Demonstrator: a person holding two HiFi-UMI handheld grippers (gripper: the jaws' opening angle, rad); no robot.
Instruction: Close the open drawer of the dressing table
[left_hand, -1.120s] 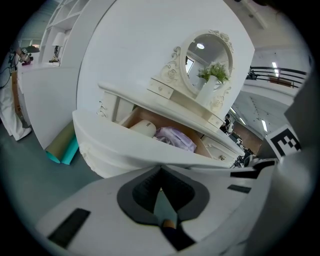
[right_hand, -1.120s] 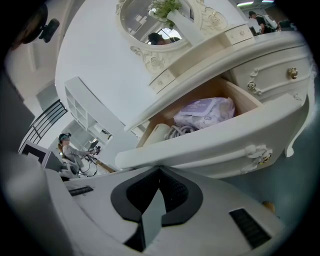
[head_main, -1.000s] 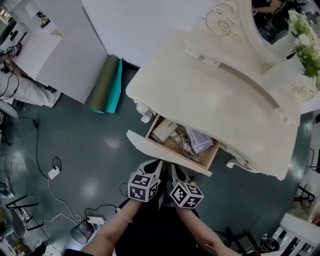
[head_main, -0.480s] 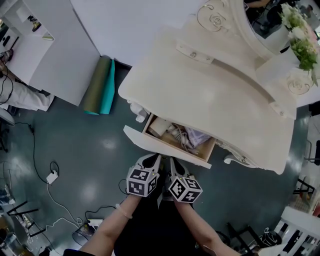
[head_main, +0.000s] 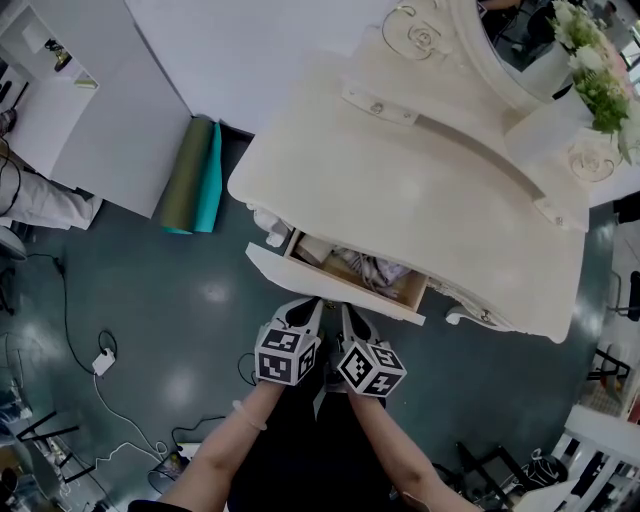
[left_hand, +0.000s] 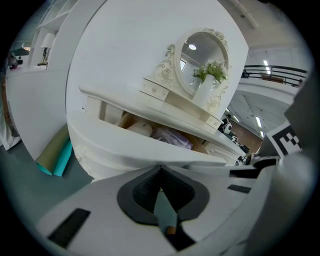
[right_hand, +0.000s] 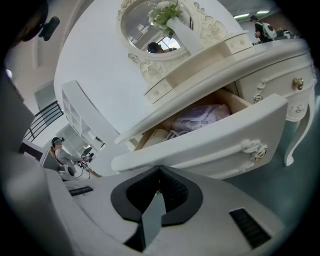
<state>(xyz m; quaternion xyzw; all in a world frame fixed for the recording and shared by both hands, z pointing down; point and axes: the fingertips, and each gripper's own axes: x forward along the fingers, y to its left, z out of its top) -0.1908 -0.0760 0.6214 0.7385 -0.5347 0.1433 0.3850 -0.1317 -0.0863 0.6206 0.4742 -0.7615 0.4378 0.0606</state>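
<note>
The cream dressing table (head_main: 420, 205) has its front drawer (head_main: 335, 287) pulled partly out, with a purple cloth (right_hand: 200, 116) and pale boxes showing inside. Both grippers sit side by side at the drawer's curved front. My left gripper (head_main: 307, 307) is shut, its tips against the front panel (left_hand: 125, 150). My right gripper (head_main: 349, 312) is also shut and meets the same panel (right_hand: 210, 145), left of the ornate handle (right_hand: 255, 149). Neither holds anything.
A green and teal rolled mat (head_main: 192, 175) lies on the dark floor left of the table. Cables and a power strip (head_main: 100, 360) trail at the lower left. A white cabinet (head_main: 90, 110) stands at the left. An oval mirror (left_hand: 202, 60) and a vase of flowers (head_main: 590, 80) sit at the table's back.
The drawer has slid further into the table, showing less of its inside. Both grippers have moved forward with its front panel.
</note>
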